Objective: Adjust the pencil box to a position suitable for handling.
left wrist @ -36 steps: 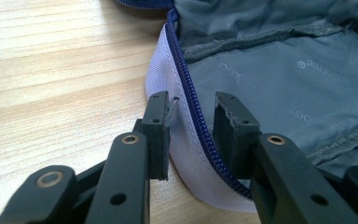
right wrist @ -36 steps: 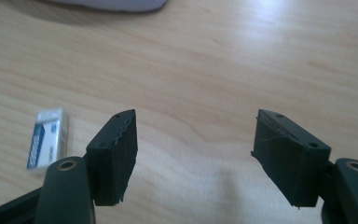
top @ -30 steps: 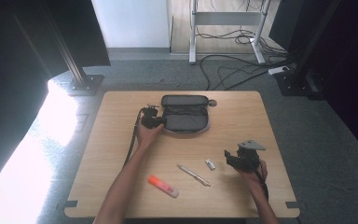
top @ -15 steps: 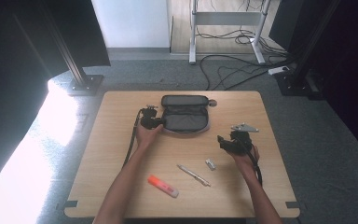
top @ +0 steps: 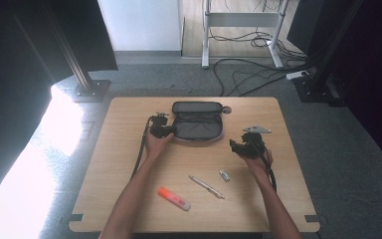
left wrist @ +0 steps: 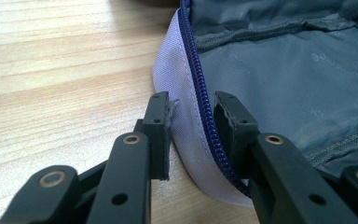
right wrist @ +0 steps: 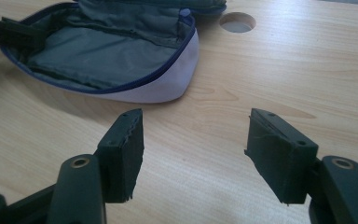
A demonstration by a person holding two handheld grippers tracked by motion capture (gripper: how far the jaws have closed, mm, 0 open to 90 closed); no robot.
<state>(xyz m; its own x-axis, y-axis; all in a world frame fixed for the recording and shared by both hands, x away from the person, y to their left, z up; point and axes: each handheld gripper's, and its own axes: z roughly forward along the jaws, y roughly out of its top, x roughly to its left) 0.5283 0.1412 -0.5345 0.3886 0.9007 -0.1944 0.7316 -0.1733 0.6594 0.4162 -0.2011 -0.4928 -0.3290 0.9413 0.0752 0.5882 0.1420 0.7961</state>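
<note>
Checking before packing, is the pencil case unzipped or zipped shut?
Unzipped: the pencil case lies spread open, grey lining showing, its zipper edge parted.

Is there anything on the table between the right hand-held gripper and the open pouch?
Nothing visible. The right hand-held gripper stands open with bare wood ahead of it up to the pouch. The pen, the small cap and the orange highlighter lie nearer the person, off that line.

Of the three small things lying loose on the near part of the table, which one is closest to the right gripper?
The small silver piece. It lies just in front of the right gripper, while the silver pen and the orange highlighter lie farther toward the person's left.
</note>
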